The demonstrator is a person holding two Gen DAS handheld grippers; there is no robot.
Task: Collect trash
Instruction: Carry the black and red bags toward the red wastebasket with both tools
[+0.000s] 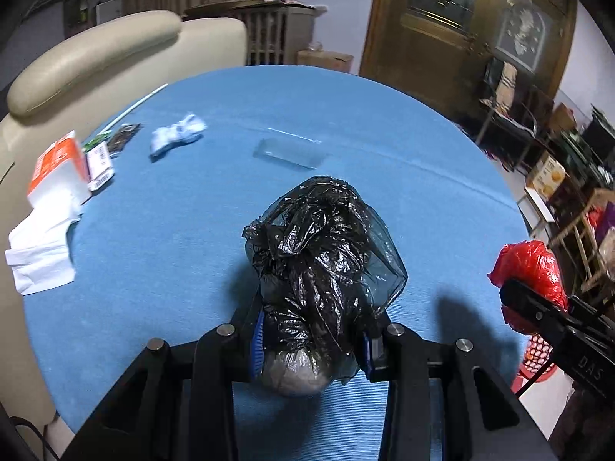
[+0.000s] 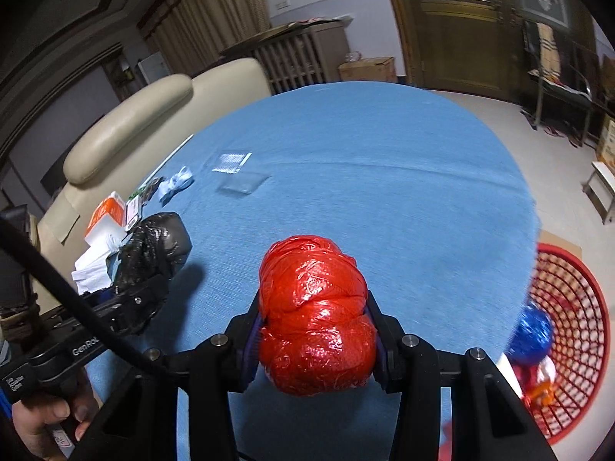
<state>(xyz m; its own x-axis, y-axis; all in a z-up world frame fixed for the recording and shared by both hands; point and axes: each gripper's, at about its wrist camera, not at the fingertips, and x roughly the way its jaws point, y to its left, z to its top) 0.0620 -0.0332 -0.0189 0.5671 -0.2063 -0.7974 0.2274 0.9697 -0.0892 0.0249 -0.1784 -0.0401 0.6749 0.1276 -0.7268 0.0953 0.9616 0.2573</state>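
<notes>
My left hand-held gripper (image 1: 311, 349) is clamped on a crumpled black plastic bag (image 1: 323, 253), its blue pads pressing the bundle from both sides, with a grey rounded lump showing at the bag's lower end. My right hand-held gripper (image 2: 317, 330) is closed around a tight red plastic bag (image 2: 317, 315), which fills the gap between its fingers. Both bundles hang above the blue desk (image 1: 384, 115). On the body of my left gripper, seen from the right camera, I can read "GenRo" before a black cable (image 2: 57, 276) cuts across the lettering; the right gripper's body shows "DAS" in the left camera. Ahead and left of my left gripper lie an orange-and-white carton (image 1: 57, 169), a white barcoded packet (image 1: 100, 165) whose print is too blurred to read, white tissues (image 1: 38, 257), and a crumpled blue-white wrapper (image 1: 177, 136). A clear flat plastic piece (image 1: 290, 153) lies straight ahead. To the right of my right gripper, below the desk edge, stands a red mesh basket (image 2: 584, 330) holding a shiny blue bundle (image 2: 532, 334).
</notes>
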